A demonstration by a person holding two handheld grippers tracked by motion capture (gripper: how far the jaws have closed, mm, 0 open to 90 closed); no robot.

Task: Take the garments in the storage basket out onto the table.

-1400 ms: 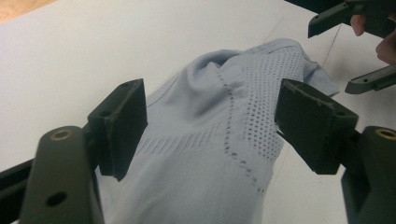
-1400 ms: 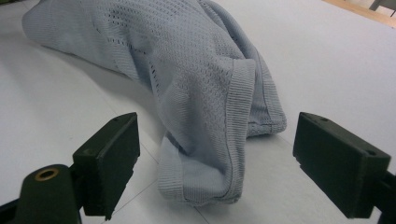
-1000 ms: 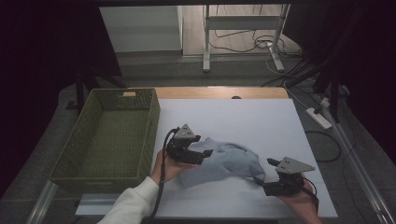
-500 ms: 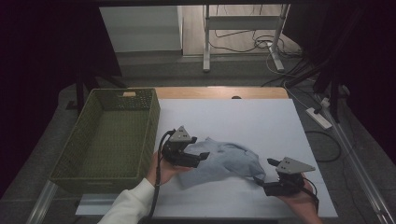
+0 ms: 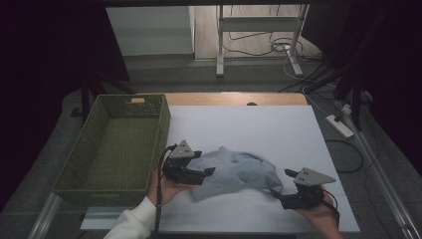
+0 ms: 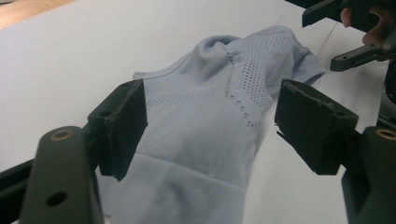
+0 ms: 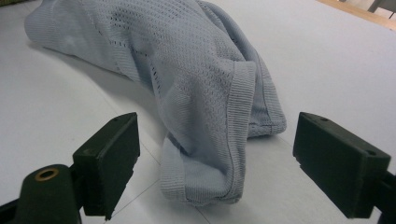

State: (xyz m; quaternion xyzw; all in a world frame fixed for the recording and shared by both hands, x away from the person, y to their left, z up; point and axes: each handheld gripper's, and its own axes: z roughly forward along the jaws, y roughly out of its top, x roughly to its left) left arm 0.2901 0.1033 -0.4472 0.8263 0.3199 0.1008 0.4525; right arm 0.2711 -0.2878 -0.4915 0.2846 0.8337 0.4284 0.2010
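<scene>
A light blue knitted garment [image 5: 238, 171] lies crumpled on the white table cover [image 5: 249, 124], near the front edge. My left gripper [image 5: 208, 173] is at its left end, jaws open. In the left gripper view the fabric [image 6: 210, 121] runs between the two pads [image 6: 122, 122] without being pinched. My right gripper [image 5: 283, 188] is at the garment's right end, also open. In the right gripper view a ribbed hem [image 7: 205, 154] lies on the table between the wide-apart pads [image 7: 109, 161]. The right gripper [image 6: 359, 28] also shows far off in the left gripper view.
A green woven basket [image 5: 161, 130] stands at the table's left edge, close to my left hand. A wooden table edge [image 5: 234, 98] runs along the back. On the floor beyond are a metal stand [image 5: 219, 40], cables and a power strip [image 5: 340, 126].
My left gripper has slid a little to the left and toward the table's near edge, along the garment. The right gripper and the garment have stayed put.
</scene>
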